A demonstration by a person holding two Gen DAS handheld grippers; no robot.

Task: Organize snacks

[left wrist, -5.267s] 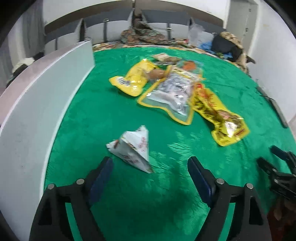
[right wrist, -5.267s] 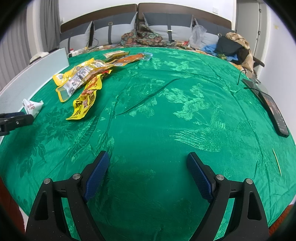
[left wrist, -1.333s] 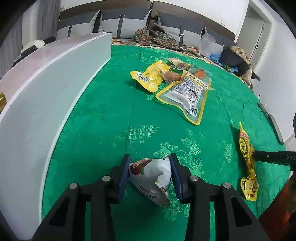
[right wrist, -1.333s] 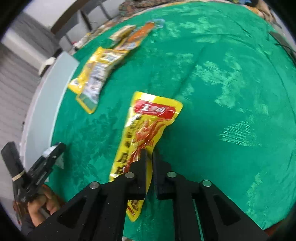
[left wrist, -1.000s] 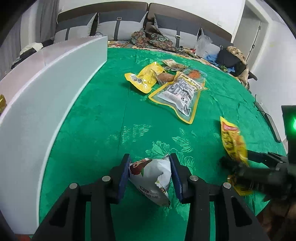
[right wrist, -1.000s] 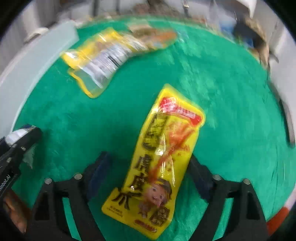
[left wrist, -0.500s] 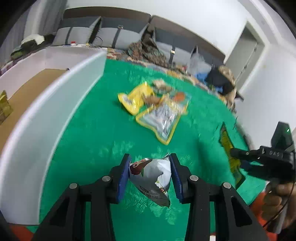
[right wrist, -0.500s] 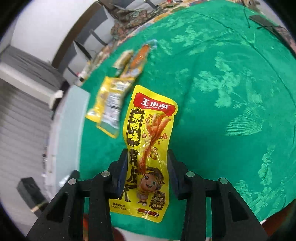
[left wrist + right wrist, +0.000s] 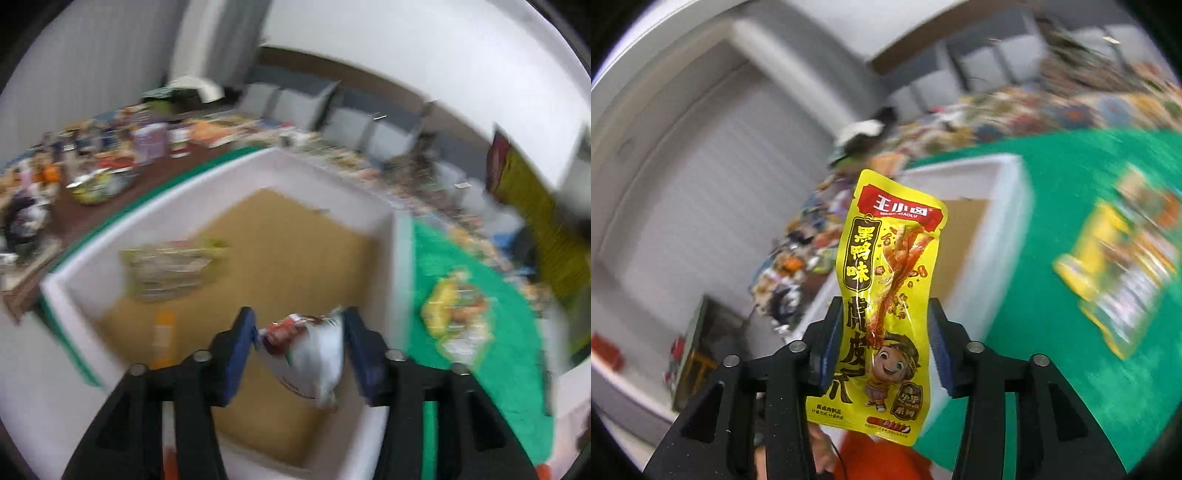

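Now the left gripper (image 9: 300, 332) clamps the white snack bag (image 9: 310, 354) above the white box (image 9: 221, 177), while the right gripper (image 9: 884, 328) pinches the yellow snack packet (image 9: 886, 295) upright, beside the green tablecloth (image 9: 1052, 295).

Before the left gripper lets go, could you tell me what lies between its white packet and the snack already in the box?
Only bare brown box floor separates white packet from flat snack, left wrist view.

Box at the left of the worktop, loose packets to its right.
Small bag (image 9: 308, 354) sits between the left gripper (image 9: 300, 345) fingers above the box (image 9: 400, 266) interior; one packet (image 9: 170, 267) lies inside, far side. Packet pile (image 9: 460, 317) on worktop (image 9: 513, 376), right of box wall.
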